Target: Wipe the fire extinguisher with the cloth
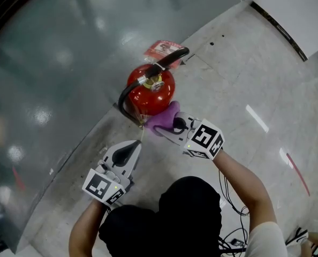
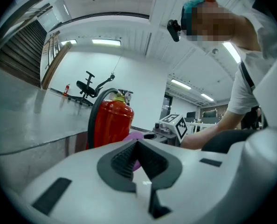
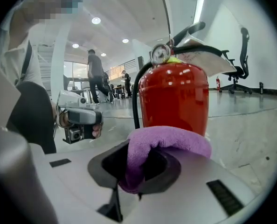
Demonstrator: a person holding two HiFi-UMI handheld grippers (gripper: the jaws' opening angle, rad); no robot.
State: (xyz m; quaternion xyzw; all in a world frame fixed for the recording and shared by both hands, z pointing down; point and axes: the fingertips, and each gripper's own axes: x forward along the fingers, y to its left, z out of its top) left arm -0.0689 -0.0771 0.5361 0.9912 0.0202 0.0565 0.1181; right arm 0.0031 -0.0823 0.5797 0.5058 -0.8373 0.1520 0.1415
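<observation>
right gripper clamps purple cloth — just beside red fire extinguisher.

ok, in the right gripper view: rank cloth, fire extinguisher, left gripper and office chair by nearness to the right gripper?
1. cloth, clamped in its jaws.
2. fire extinguisher, just ahead.
3. left gripper, off to the left.
4. office chair, far right background.

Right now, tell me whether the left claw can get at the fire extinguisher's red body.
Probably yes. The left claw, shut and empty, points at the fire extinguisher with only open floor between. The right claw holds the purple cloth at its other side, not across that path.
</observation>
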